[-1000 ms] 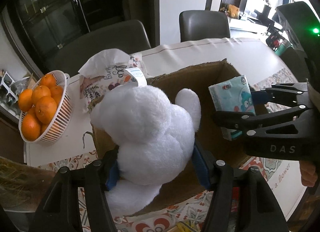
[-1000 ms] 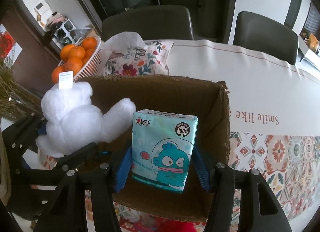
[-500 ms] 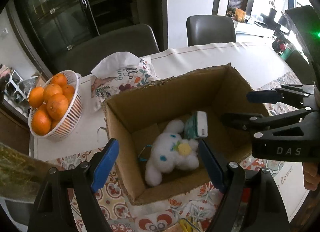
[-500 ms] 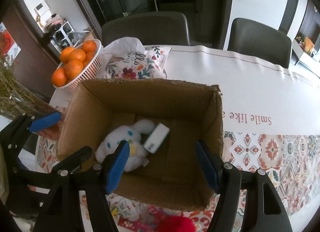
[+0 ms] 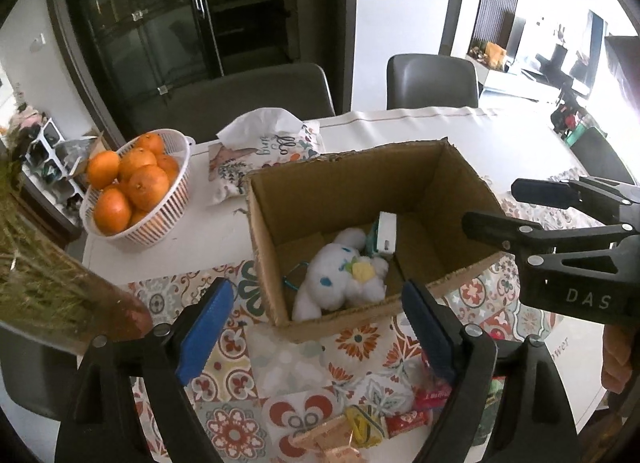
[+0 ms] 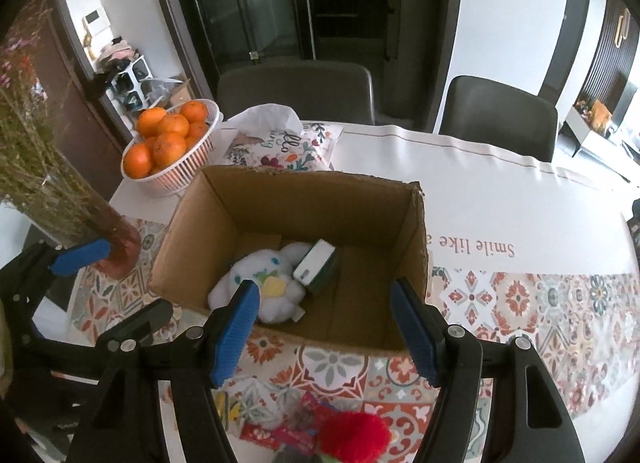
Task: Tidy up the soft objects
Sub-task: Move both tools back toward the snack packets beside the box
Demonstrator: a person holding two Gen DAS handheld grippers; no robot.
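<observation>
The white plush bunny (image 5: 344,275) and the tissue pack (image 5: 385,232) lie at the bottom of the cardboard box (image 5: 360,187), touching each other. The pack leans on its side against the bunny. So this drop-off step looks done.

The left tool (image 5: 316,325) hangs above the near edge of the box. Its jaws have just been opening and nothing is between them. The right tool (image 6: 334,329) is spread apart too, with nothing in it, and it also hangs over the near side of the box.

More soft things wait on the tabletop (image 6: 500,191). A red fluffy thing (image 6: 354,437) sits close below the right tool, next to some small snack packets (image 5: 408,417). I think the next move is to go down to the red fluffy thing, squeeze it gently in the middle, and carry it to the box. The snack packets lie very close, so the tool must not pinch them too.
</observation>
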